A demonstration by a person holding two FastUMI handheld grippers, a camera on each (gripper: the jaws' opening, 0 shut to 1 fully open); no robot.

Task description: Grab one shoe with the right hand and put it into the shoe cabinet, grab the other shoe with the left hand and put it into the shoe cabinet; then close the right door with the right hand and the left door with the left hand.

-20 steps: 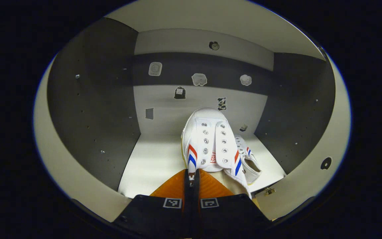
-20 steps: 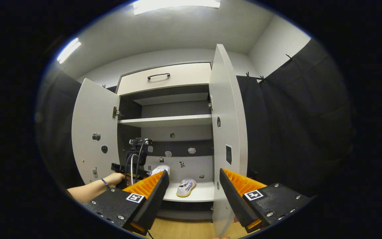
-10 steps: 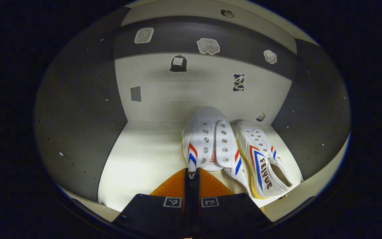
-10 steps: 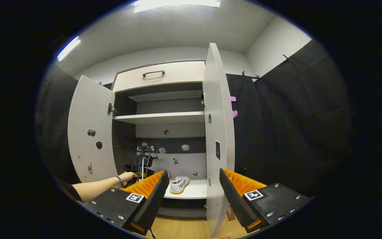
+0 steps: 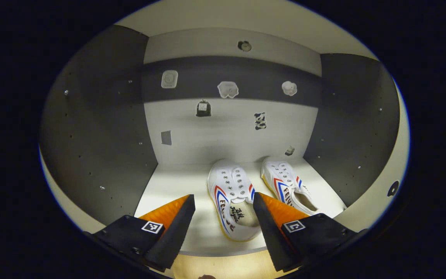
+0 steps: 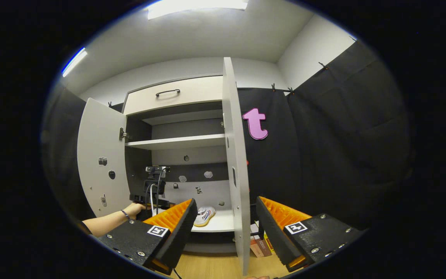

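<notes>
In the left gripper view, the left gripper (image 5: 223, 217) is hanging released at the mouth of the shoe cabinet (image 5: 103, 128), jaws spread wide and gripping nothing. The near shoe (image 5: 232, 199) is lying on the bottom shelf (image 5: 172, 186) just ahead of the fingertips, its heel reaching back between them, and the other shoe (image 5: 287, 184) is resting just beyond the right finger, toe pointing to the back wall. Both shoes are sitting inside, so the putting-in appears done. In the right gripper view, the right gripper (image 6: 225, 224) is also standing released and empty, well back from the cabinet. The right door (image 6: 235, 162) is standing edge-on just ahead, between the fingers, and the left door (image 6: 99, 162) is swung out far to the left; both are waiting to be closed. A hand (image 6: 132, 210) beyond the left finger is holding what is probably the left gripper, though it looks small there.
</notes>
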